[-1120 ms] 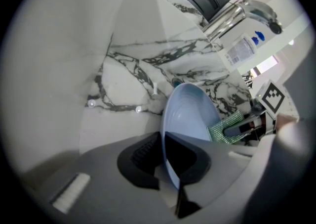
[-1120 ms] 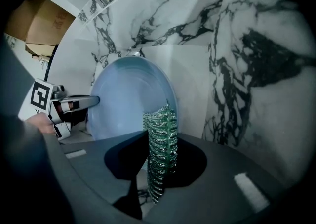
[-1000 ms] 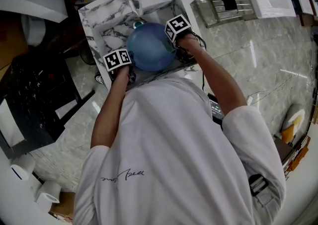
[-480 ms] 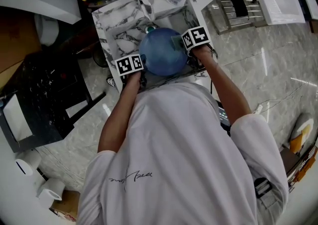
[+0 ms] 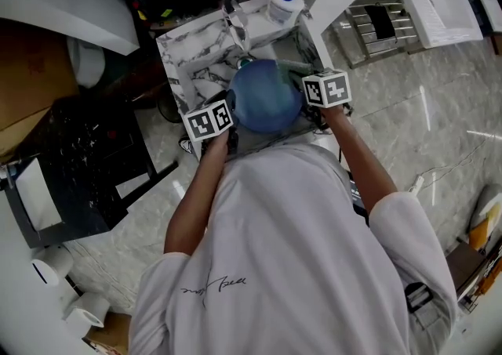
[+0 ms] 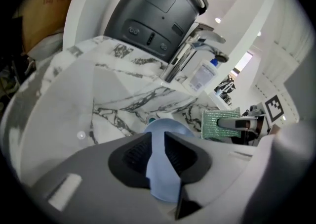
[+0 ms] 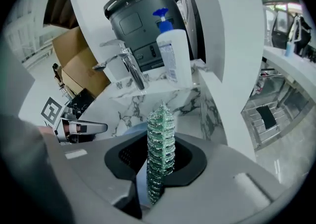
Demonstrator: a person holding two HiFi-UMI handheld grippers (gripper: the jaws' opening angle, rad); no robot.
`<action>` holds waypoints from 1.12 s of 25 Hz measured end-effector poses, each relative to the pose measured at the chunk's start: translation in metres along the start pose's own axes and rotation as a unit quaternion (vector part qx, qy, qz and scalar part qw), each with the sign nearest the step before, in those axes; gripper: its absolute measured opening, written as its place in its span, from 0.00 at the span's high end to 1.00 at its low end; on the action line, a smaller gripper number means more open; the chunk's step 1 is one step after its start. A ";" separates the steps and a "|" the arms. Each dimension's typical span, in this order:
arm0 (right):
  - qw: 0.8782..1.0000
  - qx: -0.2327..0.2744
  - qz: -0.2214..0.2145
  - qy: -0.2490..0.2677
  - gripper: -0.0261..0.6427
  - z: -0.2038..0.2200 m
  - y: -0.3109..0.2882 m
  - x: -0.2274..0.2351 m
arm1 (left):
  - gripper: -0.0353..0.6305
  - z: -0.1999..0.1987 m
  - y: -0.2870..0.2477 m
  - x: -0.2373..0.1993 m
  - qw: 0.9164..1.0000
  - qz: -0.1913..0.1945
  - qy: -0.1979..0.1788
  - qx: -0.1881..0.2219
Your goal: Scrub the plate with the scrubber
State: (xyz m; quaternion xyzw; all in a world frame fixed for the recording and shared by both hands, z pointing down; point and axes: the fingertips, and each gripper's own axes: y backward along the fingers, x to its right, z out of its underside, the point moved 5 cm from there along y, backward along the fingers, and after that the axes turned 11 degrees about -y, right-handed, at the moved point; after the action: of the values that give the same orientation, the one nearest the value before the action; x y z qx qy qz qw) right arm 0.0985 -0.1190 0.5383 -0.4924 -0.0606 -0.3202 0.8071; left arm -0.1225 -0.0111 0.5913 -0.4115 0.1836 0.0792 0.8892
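Jaws of left gripper (image 6: 158,158) clamp blue plate (image 5: 265,95) over marble sink (image 5: 192,52). Right gripper (image 7: 158,161) jaws pinch green scrubber (image 6: 220,124) just beside plate, contact unclear. Scrubbing looks unfinished. Soap bottle (image 7: 173,55) stands behind.

You stand at a marble-patterned sink (image 5: 192,52), with a faucet (image 5: 234,13) and a pump bottle (image 5: 282,2) on its back ledge.
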 end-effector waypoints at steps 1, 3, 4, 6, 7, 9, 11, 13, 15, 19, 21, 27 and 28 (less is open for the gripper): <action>1.000 0.014 -0.005 0.000 0.86 -0.004 0.005 -0.004 | 0.82 -0.005 0.004 0.002 1.000 -0.001 -0.009 0.009; 0.999 0.038 -0.011 0.002 0.86 -0.011 0.017 -0.010 | 0.82 -0.018 0.013 0.006 0.999 -0.007 -0.027 0.031; 0.999 0.050 -0.014 0.005 0.86 -0.015 0.023 -0.012 | 0.82 -0.026 0.019 0.008 0.998 -0.011 -0.037 0.044; 0.997 0.074 -0.021 0.013 0.86 -0.022 0.035 -0.019 | 0.82 -0.043 0.029 0.011 0.996 -0.021 -0.057 0.070; 0.996 0.087 -0.023 0.018 0.86 -0.026 0.042 -0.022 | 0.82 -0.051 0.035 0.012 0.994 -0.027 -0.066 0.084; 0.993 0.112 -0.026 0.030 0.86 -0.033 0.055 -0.029 | 0.82 -0.066 0.047 0.012 0.990 -0.037 -0.079 0.110; 0.990 0.135 -0.030 0.040 0.86 -0.041 0.067 -0.035 | 0.82 -0.080 0.059 0.012 0.987 -0.041 -0.081 0.134; 0.986 0.154 -0.036 0.049 0.86 -0.048 0.078 -0.042 | 0.82 -0.091 0.071 0.015 0.983 -0.042 -0.083 0.155; 0.983 0.171 -0.041 0.057 0.86 -0.056 0.089 -0.048 | 0.82 -0.101 0.083 0.019 0.980 -0.041 -0.089 0.172; 0.975 0.203 -0.050 0.073 0.86 -0.066 0.108 -0.062 | 0.85 -0.115 0.108 0.035 0.972 -0.029 -0.112 0.203; 0.969 0.225 -0.059 0.084 0.86 -0.071 0.117 -0.070 | 0.86 -0.121 0.119 0.044 0.968 -0.024 -0.133 0.213; 0.953 0.273 -0.083 0.106 0.86 -0.085 0.145 -0.089 | 0.87 -0.140 0.153 0.069 0.948 -0.035 -0.189 0.255; 0.950 0.279 -0.086 0.109 0.86 -0.087 0.152 -0.091 | 0.87 -0.144 0.160 0.073 0.943 -0.037 -0.196 0.265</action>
State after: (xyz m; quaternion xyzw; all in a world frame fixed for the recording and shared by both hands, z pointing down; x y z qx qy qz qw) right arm 0.0950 -0.1028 0.3417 -0.2026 -0.1018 -0.4103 0.8833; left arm -0.1397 -0.0174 0.3650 -0.1437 0.0048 0.0735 0.9869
